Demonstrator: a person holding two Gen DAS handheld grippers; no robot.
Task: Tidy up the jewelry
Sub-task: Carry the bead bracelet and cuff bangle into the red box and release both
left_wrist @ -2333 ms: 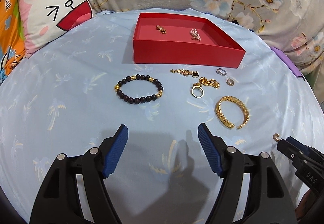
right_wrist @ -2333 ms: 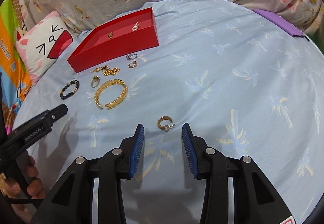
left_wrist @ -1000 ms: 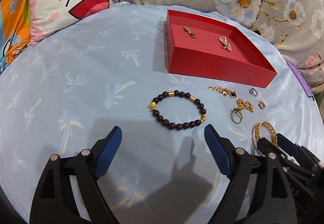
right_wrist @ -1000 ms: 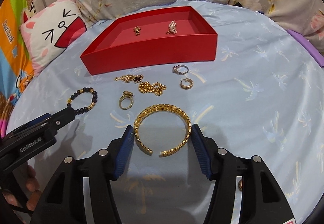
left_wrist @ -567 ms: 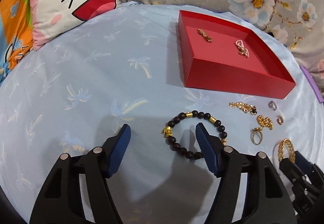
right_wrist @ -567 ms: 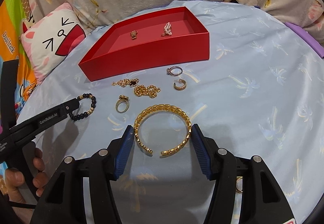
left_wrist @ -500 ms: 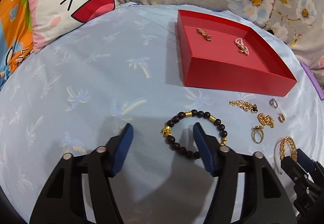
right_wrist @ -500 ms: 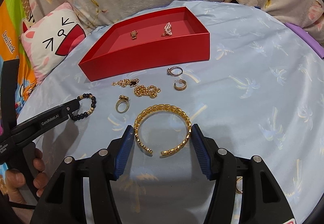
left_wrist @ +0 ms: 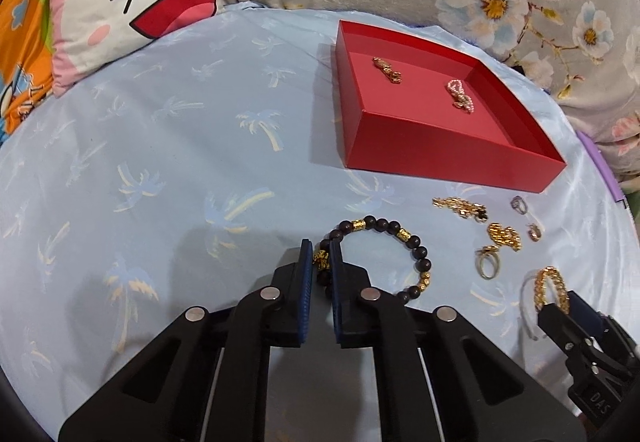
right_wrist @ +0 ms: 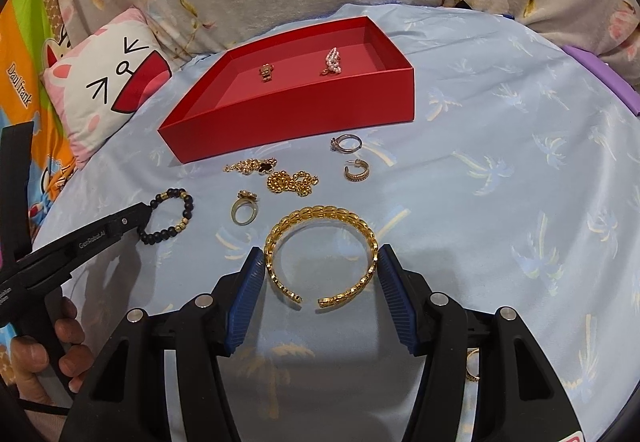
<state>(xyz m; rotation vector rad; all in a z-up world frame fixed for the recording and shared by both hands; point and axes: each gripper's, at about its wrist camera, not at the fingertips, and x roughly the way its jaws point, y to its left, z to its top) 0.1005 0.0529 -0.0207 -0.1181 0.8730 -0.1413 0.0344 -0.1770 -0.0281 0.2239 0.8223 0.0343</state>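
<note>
the task is at an early stage: two small pieces lie inside the red box (left_wrist: 440,138), which sits toward the far edge of the blue palm-print sheet (left_wrist: 160,162) over a bed or table, which of the two cannot be told. at the left, the left gripper (left_wrist: 321,260) has just been closing, and its fingers now pinch the near-left arc of the beaded bracelet (left_wrist: 404,234), not yet lifted. further right, still loose in front of the box: two gold chains, a gold ring (right_wrist: 242,211), a silver ring and a hoop earring. the right gripper (right_wrist: 321,262) stands half open, its fingers straddling the gold cuff bracelet (right_wrist: 320,218) with no firm grip visible. another earring (right_wrist: 473,364) lies near the near edge.
</note>
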